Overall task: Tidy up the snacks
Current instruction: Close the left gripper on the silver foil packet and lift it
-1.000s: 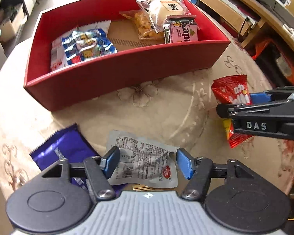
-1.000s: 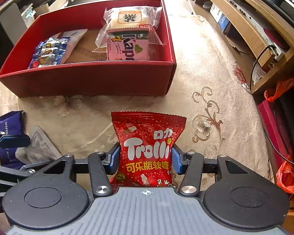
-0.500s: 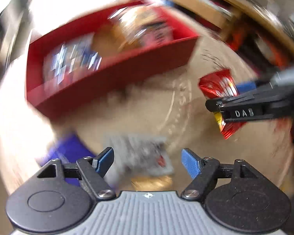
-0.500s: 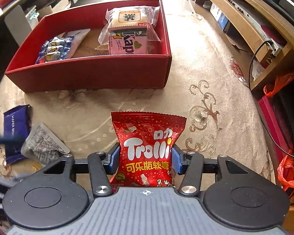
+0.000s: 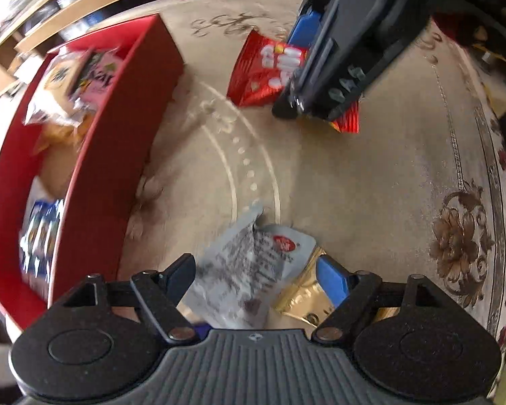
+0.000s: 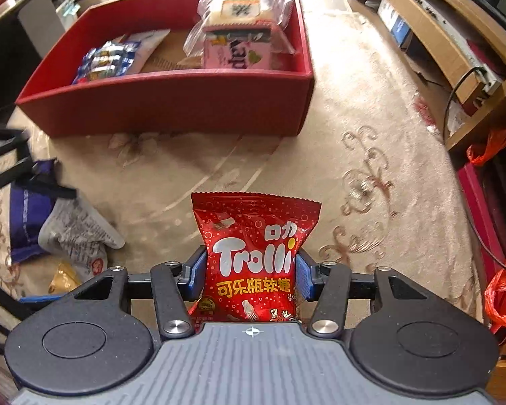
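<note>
My right gripper is shut on a red Trolli gummy bag, held above the tablecloth in front of the red box. The same bag and gripper show at the top of the left wrist view. My left gripper is open around a grey printed pouch that lies on the cloth, over a gold packet. The red box holds a pink wafer pack, a clear-wrapped cake and a blue-white bag.
A purple packet lies left of the grey pouch with the gold packet below it. The round table has a beige floral cloth. Wooden shelves stand at the right, with red bags below the table edge.
My left gripper has swung round to the right, so the box now lies at its left, and its jaws sit wider around the grey pouch. The right gripper has risen slightly with the Trolli bag.
</note>
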A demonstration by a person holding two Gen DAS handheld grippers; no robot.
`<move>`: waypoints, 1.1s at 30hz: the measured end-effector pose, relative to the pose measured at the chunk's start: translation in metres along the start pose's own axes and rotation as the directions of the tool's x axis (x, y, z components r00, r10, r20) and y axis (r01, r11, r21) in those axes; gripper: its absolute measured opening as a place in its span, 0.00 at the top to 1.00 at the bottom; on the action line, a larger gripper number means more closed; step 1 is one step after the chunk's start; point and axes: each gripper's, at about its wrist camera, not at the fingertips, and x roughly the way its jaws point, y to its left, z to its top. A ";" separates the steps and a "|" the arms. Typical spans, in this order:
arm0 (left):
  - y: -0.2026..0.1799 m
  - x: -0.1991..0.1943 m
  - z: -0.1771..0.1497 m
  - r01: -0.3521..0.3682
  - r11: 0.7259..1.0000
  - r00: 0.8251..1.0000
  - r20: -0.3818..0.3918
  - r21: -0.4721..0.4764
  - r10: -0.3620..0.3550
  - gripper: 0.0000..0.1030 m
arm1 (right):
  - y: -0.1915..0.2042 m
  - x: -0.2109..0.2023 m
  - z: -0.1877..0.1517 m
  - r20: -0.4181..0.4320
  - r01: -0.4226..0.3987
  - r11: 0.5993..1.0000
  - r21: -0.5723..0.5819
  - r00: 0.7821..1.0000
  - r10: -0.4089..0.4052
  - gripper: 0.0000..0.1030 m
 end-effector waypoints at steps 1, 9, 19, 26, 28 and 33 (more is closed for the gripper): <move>0.001 0.005 0.000 0.006 1.000 1.000 -0.008 0.006 -0.006 0.22 | 0.002 0.002 0.000 -0.009 -0.004 1.000 -0.004 1.000 0.004 0.42; 0.025 0.016 -0.019 0.045 0.953 0.999 0.007 -0.298 -0.045 0.09 | 0.008 0.007 0.005 -0.015 -0.013 1.000 -0.017 1.000 0.013 0.41; -0.044 -0.006 -0.018 -0.057 0.988 0.998 -0.026 -0.143 0.054 0.23 | 0.014 0.005 0.002 -0.009 0.013 0.999 -0.032 1.000 -0.013 0.42; -0.013 0.017 0.004 -0.066 0.937 0.998 -0.004 -0.342 0.069 0.08 | 0.014 0.010 0.002 -0.018 0.015 0.999 -0.038 1.000 -0.015 0.41; -0.005 0.020 0.002 -0.032 0.905 0.999 0.023 -0.425 0.046 0.10 | 0.014 0.012 0.001 -0.021 0.017 0.999 -0.043 1.000 -0.018 0.41; -0.009 0.018 -0.003 -0.025 0.841 0.995 0.070 -0.540 0.074 0.27 | 0.013 0.013 -0.001 -0.014 0.022 0.999 -0.036 1.000 -0.022 0.43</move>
